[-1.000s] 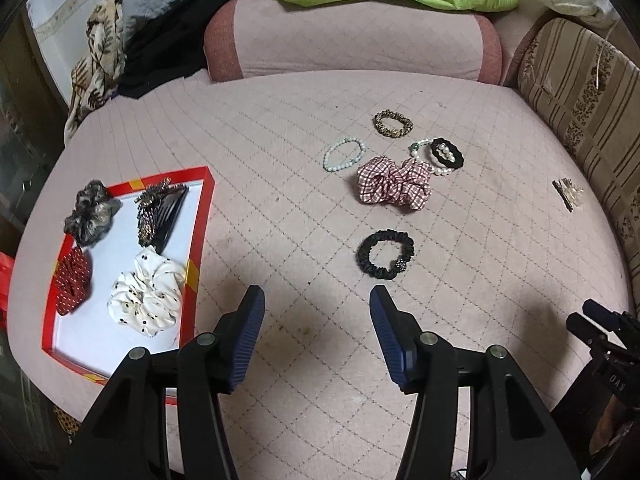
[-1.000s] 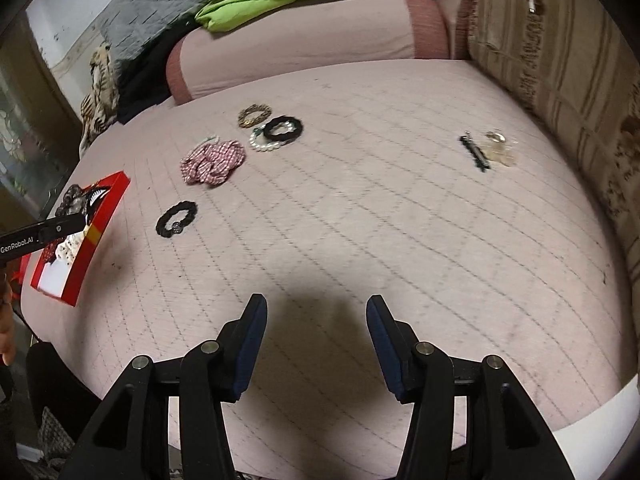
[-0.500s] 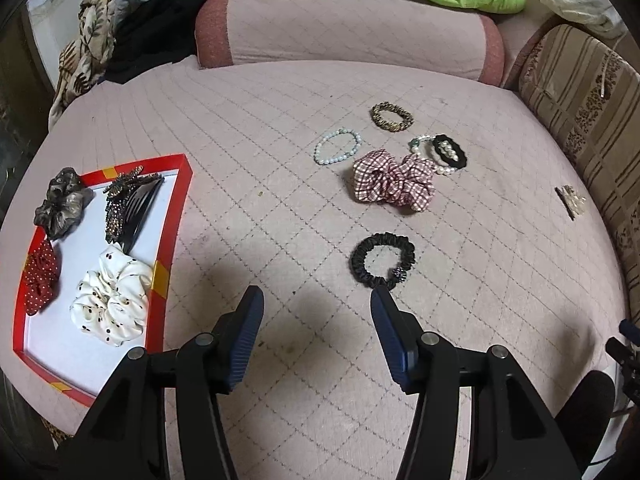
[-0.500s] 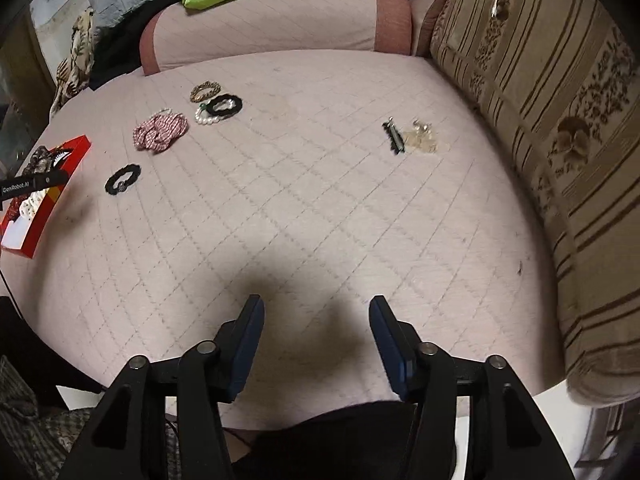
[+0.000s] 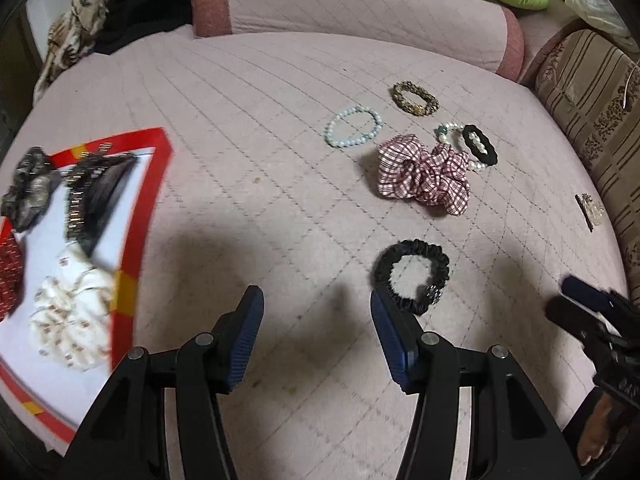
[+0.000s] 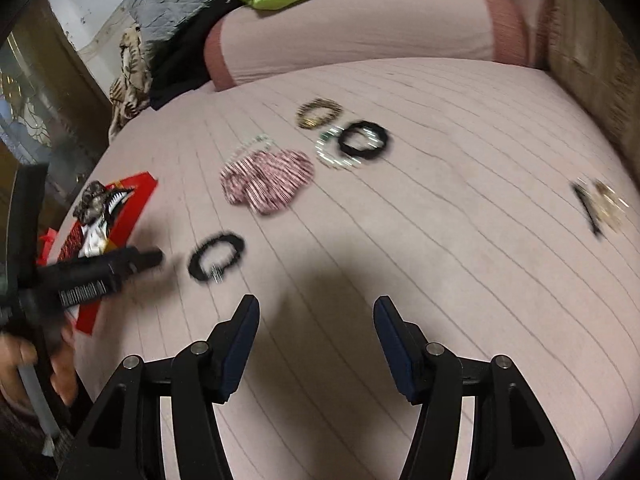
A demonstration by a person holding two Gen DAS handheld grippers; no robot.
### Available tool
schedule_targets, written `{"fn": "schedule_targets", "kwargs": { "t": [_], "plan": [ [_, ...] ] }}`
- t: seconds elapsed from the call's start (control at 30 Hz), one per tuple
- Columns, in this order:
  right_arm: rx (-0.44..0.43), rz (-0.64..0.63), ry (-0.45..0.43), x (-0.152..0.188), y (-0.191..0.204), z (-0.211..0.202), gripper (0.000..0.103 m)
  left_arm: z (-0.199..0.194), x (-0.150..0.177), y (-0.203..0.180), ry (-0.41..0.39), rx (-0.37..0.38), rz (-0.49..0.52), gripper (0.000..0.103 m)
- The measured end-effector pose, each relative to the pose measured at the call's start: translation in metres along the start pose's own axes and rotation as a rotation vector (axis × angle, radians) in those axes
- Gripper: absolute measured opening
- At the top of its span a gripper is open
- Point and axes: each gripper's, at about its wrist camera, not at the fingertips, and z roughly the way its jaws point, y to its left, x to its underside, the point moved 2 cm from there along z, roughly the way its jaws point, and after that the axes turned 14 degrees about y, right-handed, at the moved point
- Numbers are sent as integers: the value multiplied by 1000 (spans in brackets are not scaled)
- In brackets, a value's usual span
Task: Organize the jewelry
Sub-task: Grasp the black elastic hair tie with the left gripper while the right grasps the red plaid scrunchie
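Left-wrist view had my left gripper hanging over the pink quilted cushion, its jaws spread wide with nothing between them. My landmark was the red-rimmed tray, which lay on the cushion off to that gripper's left. Inside the tray, on its white floor, I saw a white dotted scrunchie at the near end, a dark beaded hair claw beyond it against the rim nearest the loose pieces, a grey-brown scrunchie at the far corner, and a red dotted scrunchie at the side farthest from me, partly cut off by the frame.

Everything else lay loose on the cushion, well apart from the tray. Closest to it was the black scrunchie, just past my right fingertip. Farther from the tray sat the red plaid scrunchie, with a pale bead bracelet just beyond it, a pearl bracelet overlapped by a black hair tie, and a gold-brown bracelet behind those. Farthest from the tray lay a small hair clip.

In the right-wrist view my right gripper also stood wide open and empty over bare cushion, though that picture was blurred.
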Motion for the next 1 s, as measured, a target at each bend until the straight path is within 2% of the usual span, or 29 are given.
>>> {"fn": "schedule_targets", "kwargs": {
  "t": [0.27,0.57,0.63,0.7,0.73,0.83,1.0],
  "plan": [
    [-78,60,-14,-60,10,28,64,20,-14,-24,7,72,40,54],
    [-102,136,30,-96,10,69,64,26,-18,-34,-36,68,69,54],
    [-106,148,27,-98,9,73,62,26,-17,-36,-45,53,72,44],
    [-95,144,20,-100,11,73,41,27,-16,-38,-50,31,78,13],
    [-98,139,29,-101,13,75,22,27,-16,-38,-48,37,78,8],
    [-96,131,32,-99,18,73,12,24,-14,-38,-44,59,76,7],
    [-108,123,3,-90,23,55,11,6,-4,-35,-59,65,62,7]
  ]
}}
